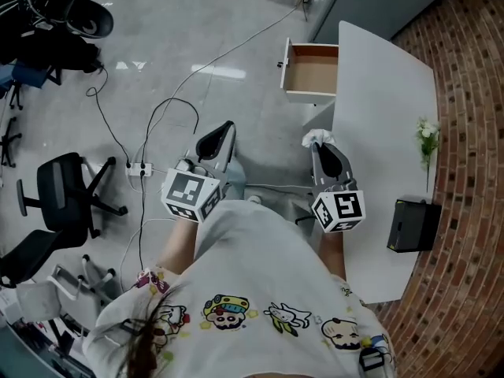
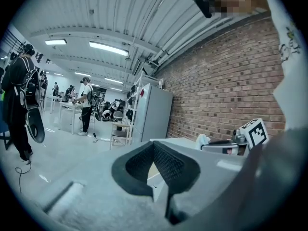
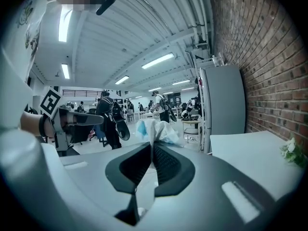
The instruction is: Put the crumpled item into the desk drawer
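Note:
A crumpled white and pale blue item [image 1: 318, 138] [image 3: 155, 130] sticks out past the tips of my right gripper [image 1: 321, 145] [image 3: 152, 147], whose jaws are shut on it. I hold it over the floor beside the white desk [image 1: 386, 116], a little short of the open desk drawer [image 1: 313, 71], whose brown inside looks bare. My left gripper [image 1: 223, 132] [image 2: 153, 147] hangs level with the right one, further left above the floor, shut with nothing between its jaws. The right gripper's marker cube [image 2: 253, 132] and the white item [image 2: 202, 140] also show in the left gripper view.
A black box [image 1: 413, 225] and a small sprig of white flowers [image 1: 427, 138] sit on the desk by the brick wall [image 1: 472, 179]. Black office chairs [image 1: 67, 191] and cables with a power strip [image 1: 140, 168] lie on the floor at left. People stand at tables in the far room [image 2: 85, 105].

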Motion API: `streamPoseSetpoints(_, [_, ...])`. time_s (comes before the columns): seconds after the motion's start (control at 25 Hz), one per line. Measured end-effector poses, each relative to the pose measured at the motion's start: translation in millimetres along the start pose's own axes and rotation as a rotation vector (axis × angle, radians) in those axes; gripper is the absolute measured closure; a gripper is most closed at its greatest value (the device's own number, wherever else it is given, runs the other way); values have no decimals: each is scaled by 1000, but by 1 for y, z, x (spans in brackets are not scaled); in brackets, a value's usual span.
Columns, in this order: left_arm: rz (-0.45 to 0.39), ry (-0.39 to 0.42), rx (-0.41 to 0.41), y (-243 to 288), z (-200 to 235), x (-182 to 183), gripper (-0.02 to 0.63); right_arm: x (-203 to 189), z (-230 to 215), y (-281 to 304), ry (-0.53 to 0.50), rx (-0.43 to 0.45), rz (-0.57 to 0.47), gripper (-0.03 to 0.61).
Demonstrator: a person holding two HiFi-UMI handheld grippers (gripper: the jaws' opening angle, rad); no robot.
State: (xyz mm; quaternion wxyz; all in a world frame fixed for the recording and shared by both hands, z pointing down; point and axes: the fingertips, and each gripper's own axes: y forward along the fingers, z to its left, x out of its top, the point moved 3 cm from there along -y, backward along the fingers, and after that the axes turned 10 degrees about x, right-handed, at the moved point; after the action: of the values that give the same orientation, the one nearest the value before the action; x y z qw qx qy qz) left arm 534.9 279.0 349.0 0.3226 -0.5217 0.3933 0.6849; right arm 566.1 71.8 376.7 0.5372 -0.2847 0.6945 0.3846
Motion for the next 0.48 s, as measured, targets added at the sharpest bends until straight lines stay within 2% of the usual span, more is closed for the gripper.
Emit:
streamPoseSetpoints(0.28, [7,-6,-20,74,59,24,614,22,-38,84,12,-23,22,560])
streamPoseSetpoints(0.48, [14,18,-47,126,108,47,614,39,-63,150,34,-42,29,560])
